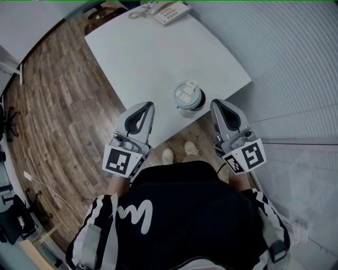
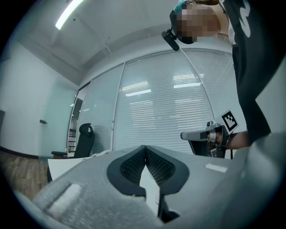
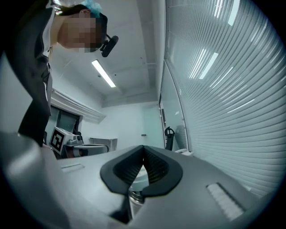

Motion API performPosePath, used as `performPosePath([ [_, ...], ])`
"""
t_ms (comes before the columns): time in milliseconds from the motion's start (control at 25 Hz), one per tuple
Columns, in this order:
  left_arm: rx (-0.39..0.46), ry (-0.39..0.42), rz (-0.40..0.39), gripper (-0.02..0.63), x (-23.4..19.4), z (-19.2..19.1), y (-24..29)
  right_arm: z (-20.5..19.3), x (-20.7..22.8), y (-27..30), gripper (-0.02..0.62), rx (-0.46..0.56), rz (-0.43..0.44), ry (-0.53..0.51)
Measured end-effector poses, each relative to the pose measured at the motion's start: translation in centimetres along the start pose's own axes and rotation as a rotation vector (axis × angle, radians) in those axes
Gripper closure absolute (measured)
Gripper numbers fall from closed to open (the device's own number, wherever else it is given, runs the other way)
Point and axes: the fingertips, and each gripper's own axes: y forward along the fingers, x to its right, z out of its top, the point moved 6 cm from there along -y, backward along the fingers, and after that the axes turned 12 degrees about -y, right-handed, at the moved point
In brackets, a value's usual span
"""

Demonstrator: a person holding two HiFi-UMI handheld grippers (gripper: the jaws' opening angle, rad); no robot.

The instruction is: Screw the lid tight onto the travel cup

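The travel cup (image 1: 189, 100) stands upright near the front edge of the white table (image 1: 153, 58). A pale lid (image 1: 187, 92) with a flip tab sits on top of it. My left gripper (image 1: 149, 106) is to the cup's left and my right gripper (image 1: 215, 103) to its right. Both are level, clear of the cup, and shut on nothing. In the left gripper view the ribbed pads (image 2: 134, 164) meet, and the right gripper (image 2: 210, 136) shows beyond them. In the right gripper view a slice of the cup (image 3: 135, 198) shows through the gap under the shut jaws.
A desk telephone (image 1: 170, 11) lies at the table's far end, with a chair (image 1: 100, 13) beside it. The wood floor (image 1: 58, 105) runs along the left, and slatted blinds (image 1: 296, 63) close off the right. The person's shoes (image 1: 178, 153) are under the table's front edge.
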Motion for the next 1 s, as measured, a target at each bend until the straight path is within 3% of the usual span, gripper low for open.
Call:
performPosePath([
  [320, -0.035, 0.014, 0.102, 0.603, -0.6, -1.7, 0.6, 0.3, 2.2, 2.2, 0.594, 0.055, 0.223, -0.003],
  [360, -0.035, 0.009, 0.110, 0.603, -0.6, -1.9, 0.7, 0.2, 2.5, 2.4, 0.577, 0.056, 0.254, 0.007],
  [400, -0.034, -0.001, 0.115, 0.596, -0.6, -2.1, 0.8, 0.2, 2.7, 2.7, 0.512, 0.056, 0.286, 0.019],
  [520, -0.030, -0.043, 0.138, 0.434, -0.5, -2.8, 1.0, 0.0, 3.2, 3.4, 0.444, 0.063, 0.377, 0.036],
  [720, -0.057, -0.082, 0.116, 0.315, 0.7, -4.6, 1.5, -0.7, 2.7, 5.4, 0.299, -0.009, 0.552, 0.021],
  [880, -0.132, -0.127, 0.119, 0.245, 1.1, -7.0, 1.8, -1.4, 1.5, 6.8, 0.237, -0.067, 0.667, -0.097],
  [1000, -0.164, -0.110, 0.085, 0.209, 1.2, -9.2, 2.6, -2.4, 1.2, 7.6, 0.193, -0.101, 0.714, -0.142],
])
